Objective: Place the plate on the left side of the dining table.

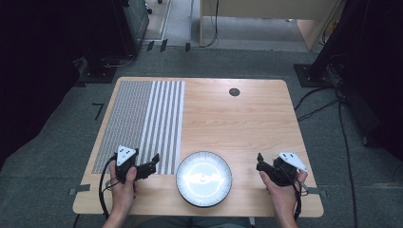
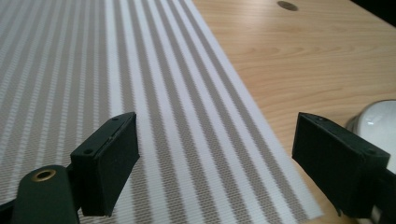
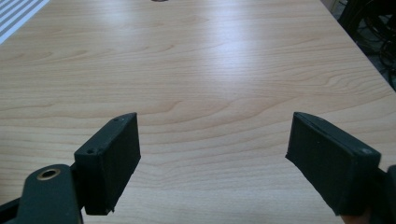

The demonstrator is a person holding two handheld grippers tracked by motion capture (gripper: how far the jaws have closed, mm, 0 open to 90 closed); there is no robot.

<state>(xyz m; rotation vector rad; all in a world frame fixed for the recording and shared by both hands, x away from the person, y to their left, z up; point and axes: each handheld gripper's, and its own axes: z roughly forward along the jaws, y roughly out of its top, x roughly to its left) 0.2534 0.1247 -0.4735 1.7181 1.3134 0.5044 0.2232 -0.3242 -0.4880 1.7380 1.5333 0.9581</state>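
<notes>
So the plate point(image 1: 204, 179) sits at the near edge of the worktop point(image 1: 247, 118), right between the two hands, and nothing is touching it. It looks like a glossy white dish with a dark rim, so I'd guess stiff, a bit heavy, slick and breakable if it gets knocked or dropped. The only sensible place to grab is the rim, pinched from the side with one jaw above and one below, since the flat middle gives nothing to bite on. The left hand-held gripper point(image 1: 151, 165) hangs just beside the plate's left side, over the near right corner of the striped placemat point(image 1: 142, 123), jaws spread wide with nothing between them; in its own view the plate's edge point(image 2: 378, 122) peeks in past the right-hand jaw. The right hand-held gripper point(image 1: 259, 160) is near the plate's right side over bare wood, also wide open and empty, pointing off toward the far side of the worktop.
</notes>
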